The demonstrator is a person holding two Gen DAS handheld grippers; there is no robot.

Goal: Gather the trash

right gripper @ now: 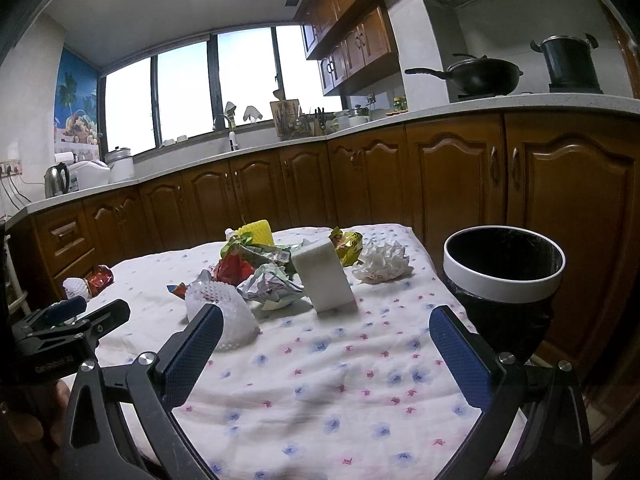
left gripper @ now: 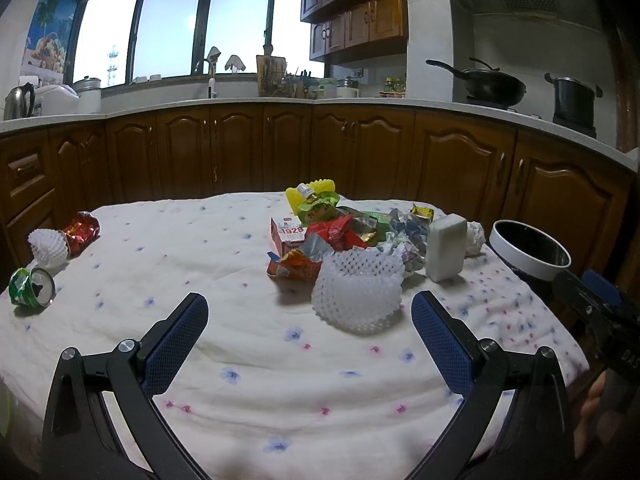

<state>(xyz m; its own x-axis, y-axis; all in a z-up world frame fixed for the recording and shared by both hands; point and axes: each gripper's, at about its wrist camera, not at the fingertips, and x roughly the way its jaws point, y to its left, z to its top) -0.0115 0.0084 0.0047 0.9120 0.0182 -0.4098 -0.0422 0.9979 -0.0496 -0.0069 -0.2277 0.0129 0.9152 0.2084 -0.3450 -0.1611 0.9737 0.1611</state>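
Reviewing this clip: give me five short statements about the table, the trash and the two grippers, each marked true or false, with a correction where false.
1. Both grippers have their jaws open and hold nothing. True: left gripper, right gripper.
2. The white foam fruit net lies inside the bin. False: it sits on the floral tablecloth, near the left gripper.
3. The white-rimmed black trash bin stands off the table's right edge. True.
4. The crushed green drink can lies in the central wrapper pile. False: it lies apart, near the table's left edge.
5. The white rectangular block lies flat. False: it stands upright.
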